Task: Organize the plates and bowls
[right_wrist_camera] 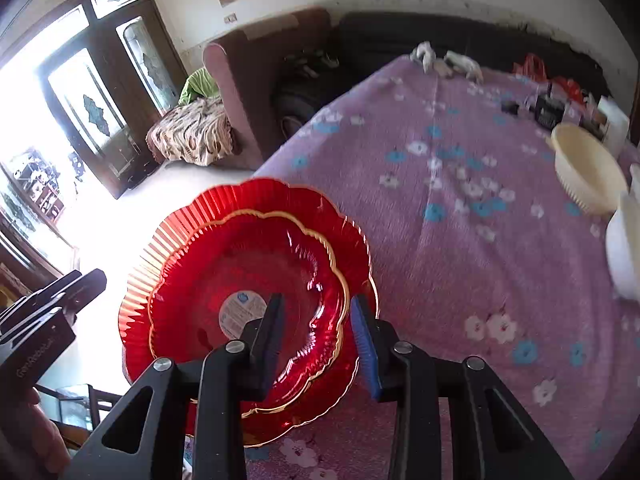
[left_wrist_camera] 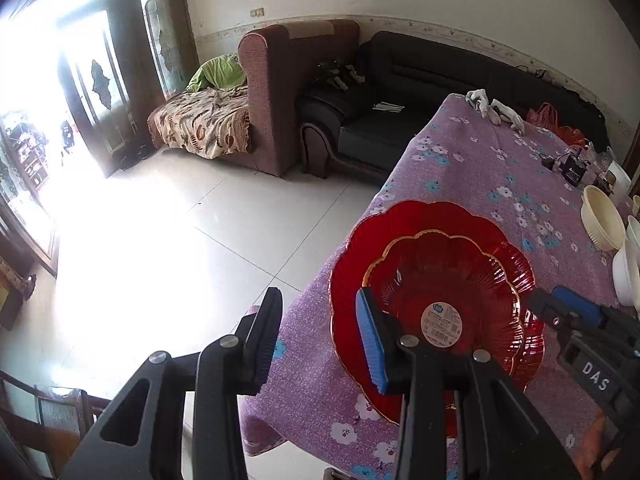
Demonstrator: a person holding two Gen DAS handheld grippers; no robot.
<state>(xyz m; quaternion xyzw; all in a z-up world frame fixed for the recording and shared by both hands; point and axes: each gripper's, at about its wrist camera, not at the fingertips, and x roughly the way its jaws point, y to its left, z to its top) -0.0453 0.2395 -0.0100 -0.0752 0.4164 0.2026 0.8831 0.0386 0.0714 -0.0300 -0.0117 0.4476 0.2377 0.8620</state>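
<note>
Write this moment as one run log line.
stage: red plates stacked at table edge | left gripper: open | right gripper: open, astride rim | cream bowl: untouched

Daylight pours in through the glass doors (left_wrist_camera: 100,80), blowing the floor (left_wrist_camera: 132,240) out to pure white on the left. Both views bend hard at the edges, with dark corners. The right wrist view is smeared across the purple tablecloth (right_wrist_camera: 460,240); the left is sharper.

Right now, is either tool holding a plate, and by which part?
Neither. The left tool and right tool both straddle the stacked red plates' rims with open jaws; the pads show gaps.
</note>
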